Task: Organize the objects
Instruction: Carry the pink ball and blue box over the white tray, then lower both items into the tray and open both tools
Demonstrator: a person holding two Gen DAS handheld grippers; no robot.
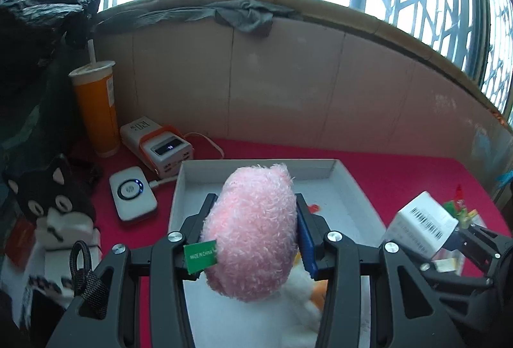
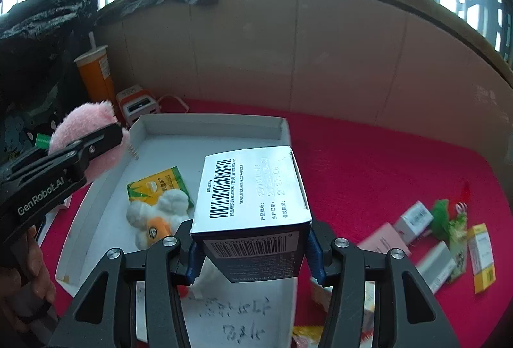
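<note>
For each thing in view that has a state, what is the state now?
Left gripper: shut on pink plush toy, held over the tray.
Right gripper: shut on barcode box.
White tray: open, holds a green packet and a white plush toy.
Power bank: display lit.
Orange cup: upright, straw in.

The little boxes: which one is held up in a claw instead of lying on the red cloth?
The white barcoded box, clamped in the right claw above the white tray. The other small boxes lie loose on the red cloth.
</note>
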